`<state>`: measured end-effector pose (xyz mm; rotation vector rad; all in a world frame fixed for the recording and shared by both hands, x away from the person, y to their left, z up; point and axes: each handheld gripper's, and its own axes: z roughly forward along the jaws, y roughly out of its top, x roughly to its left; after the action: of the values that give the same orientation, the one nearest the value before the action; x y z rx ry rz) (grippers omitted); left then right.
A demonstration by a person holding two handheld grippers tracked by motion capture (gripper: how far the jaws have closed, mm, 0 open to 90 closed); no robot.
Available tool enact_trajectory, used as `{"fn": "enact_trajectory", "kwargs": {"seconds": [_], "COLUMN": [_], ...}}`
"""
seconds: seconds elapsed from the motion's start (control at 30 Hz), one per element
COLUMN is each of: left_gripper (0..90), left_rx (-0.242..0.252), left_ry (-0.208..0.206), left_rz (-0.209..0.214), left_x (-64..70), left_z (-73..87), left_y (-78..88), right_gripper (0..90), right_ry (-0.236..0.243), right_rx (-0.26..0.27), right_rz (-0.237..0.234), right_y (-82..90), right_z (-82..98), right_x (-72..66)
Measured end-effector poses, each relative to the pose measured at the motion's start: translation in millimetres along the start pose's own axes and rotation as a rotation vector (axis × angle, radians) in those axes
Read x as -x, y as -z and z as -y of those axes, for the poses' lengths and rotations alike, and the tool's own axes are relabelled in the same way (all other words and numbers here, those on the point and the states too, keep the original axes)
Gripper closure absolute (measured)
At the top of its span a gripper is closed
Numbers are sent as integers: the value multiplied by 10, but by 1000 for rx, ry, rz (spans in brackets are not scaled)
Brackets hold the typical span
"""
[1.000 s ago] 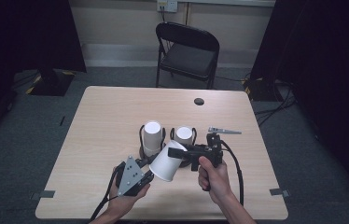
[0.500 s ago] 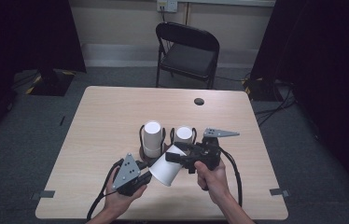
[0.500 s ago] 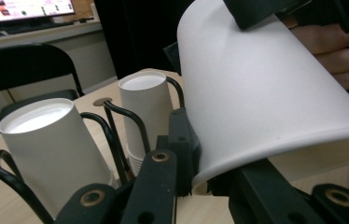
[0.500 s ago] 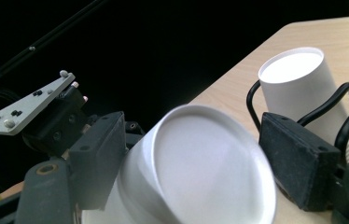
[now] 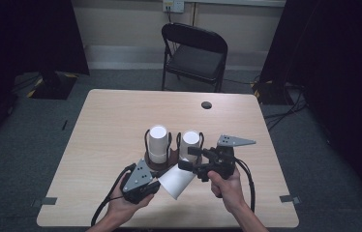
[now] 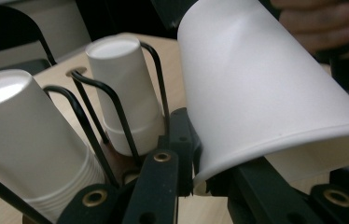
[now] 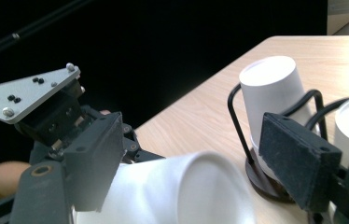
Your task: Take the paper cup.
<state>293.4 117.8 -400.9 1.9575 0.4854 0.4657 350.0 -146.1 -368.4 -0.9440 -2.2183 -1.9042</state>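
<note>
Loose paper cup [image 5: 177, 180] lay tilted on its side just in front of the wire cup rack [image 5: 162, 157], closed end toward the rack, open mouth toward the near table [image 5: 111, 121] edge. Likely just pulled from one of the rack's stacks and handed across, to judge by the two-handed hold.

Left gripper [image 5: 156, 186], in front and to the left of the rack, clamped narrow on the cup's rim [image 6: 238, 161]: one jaw inside the mouth, one outside, wall pinched between. Thin rim grip probably chosen to keep the cup from being crushed.

Right gripper [image 5: 188, 158], right of the rack, straddled the cup's closed end [image 7: 196, 186]. Jaws had just been opening, stood about half wide; pads on either side of the cup, gap seen at both, no press on the wall. Read as a release, cup left to the left gripper.

Two stacks of upside-down cups [image 5: 158, 142] upright in the rack, side by side, untouched.
</note>
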Motion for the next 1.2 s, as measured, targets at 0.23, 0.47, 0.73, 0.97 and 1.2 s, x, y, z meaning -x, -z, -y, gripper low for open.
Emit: {"fn": "enact_trajectory", "kwargs": {"seconds": [0.23,0.47,0.73,0.97,1.2], "left_gripper": [845,845,846,847,848], "left_rx": [-70,-145,-228,-292,-341], "left_ry": [20,18,8,-17,-4], "left_rz": [39,54,95,131,156], "left_x": [-52,-99,-129,-148,-146], "left_z": [41,80,71,41,36], "left_y": [-28,-38,-50,-84,-147], "right_gripper": [221,179,147,142,152], "right_ry": [61,145,230,349,469], "right_rx": [-36,-66,-129,-195,-288], "right_rz": [53,65,63,59,68], "right_y": [34,47,46,36,-63], "right_z": [112,155,253,300,379], "right_x": [13,-50,-125,-231,-356]}}
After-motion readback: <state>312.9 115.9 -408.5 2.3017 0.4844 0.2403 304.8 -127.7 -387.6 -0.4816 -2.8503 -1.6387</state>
